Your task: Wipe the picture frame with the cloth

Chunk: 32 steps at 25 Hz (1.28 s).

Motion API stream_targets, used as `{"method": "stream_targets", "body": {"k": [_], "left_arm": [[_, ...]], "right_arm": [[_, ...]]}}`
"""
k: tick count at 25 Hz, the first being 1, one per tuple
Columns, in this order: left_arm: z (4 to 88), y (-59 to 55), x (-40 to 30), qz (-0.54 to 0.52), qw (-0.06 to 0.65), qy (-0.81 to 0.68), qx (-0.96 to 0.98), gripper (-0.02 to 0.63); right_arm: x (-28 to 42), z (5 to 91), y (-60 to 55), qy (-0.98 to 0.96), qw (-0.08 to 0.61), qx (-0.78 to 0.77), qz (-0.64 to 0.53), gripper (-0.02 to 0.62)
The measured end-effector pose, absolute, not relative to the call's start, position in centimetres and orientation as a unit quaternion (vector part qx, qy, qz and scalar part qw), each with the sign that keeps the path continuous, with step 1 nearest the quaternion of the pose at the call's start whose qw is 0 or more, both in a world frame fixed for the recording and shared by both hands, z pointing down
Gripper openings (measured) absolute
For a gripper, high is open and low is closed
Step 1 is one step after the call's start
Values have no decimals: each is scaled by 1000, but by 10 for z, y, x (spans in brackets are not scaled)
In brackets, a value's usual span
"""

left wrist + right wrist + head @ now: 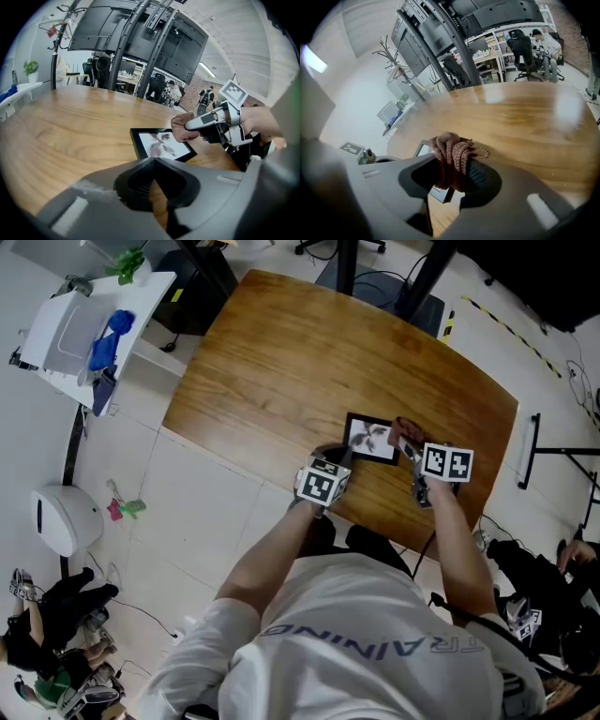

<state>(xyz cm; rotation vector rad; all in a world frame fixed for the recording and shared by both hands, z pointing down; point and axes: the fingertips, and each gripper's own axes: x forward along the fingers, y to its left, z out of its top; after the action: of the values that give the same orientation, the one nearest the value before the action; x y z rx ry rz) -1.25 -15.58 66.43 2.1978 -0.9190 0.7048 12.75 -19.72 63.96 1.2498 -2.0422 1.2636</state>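
Down near the edge of the wooden table (309, 362) closest to the person, the picture frame (370, 439) lies flat, face up. It has a black border around a pale print with dark shapes, and it sits between the two grippers.

The right gripper (454, 165) is clamped on the cloth (451, 154), a reddish-brown knitted piece bunched into folds that bulge out above the jaws. In the head view the bunched cloth sits at the frame's right side, by its far corner. The left gripper view shows it overlapping that corner (the frame's glass reflects faintly there). Part of the frame's pale face peeks out behind the right gripper's jaw in its own view.

The left gripper (153, 161) has its jaws pressed together at the tips with nothing caught between them, and only bare wood shows in the gap below. Its tip sits just beside the frame's near left corner, though no view shows whether it touches the black border.

The person, in a white shirt, leans over the table with both forearms reaching forward. Off to the far left, well apart from the table, a white shelf (70, 334) carries a blue object (112, 329).
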Motion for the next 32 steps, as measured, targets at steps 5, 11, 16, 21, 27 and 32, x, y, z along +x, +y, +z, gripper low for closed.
{"method": "stream_targets", "body": {"k": [5,11,16,21,27,32], "left_arm": [[664,-157,-13,265,322,-352,838,5],[663,-158,-14,248,340,-352,836,5],[660,-157,-14,239,351,-344,838,5],[660,-158,-14,234,354,-345,837,5],[661,-157,-16,228,360,-348,835,5],[661,-158,-17,227,364,-350,833,5]], "right_arm": [[134,634,-199,-734,198,459,459,131],[59,616,-201,-785,177,403,437,130],[8,630,-199,-797,208,376,425,130],[1,639,-200,-798,224,376,415,130],[28,646,-194,-778,249,402,413,131],[56,647,-185,-765,243,421,423,132]]}}
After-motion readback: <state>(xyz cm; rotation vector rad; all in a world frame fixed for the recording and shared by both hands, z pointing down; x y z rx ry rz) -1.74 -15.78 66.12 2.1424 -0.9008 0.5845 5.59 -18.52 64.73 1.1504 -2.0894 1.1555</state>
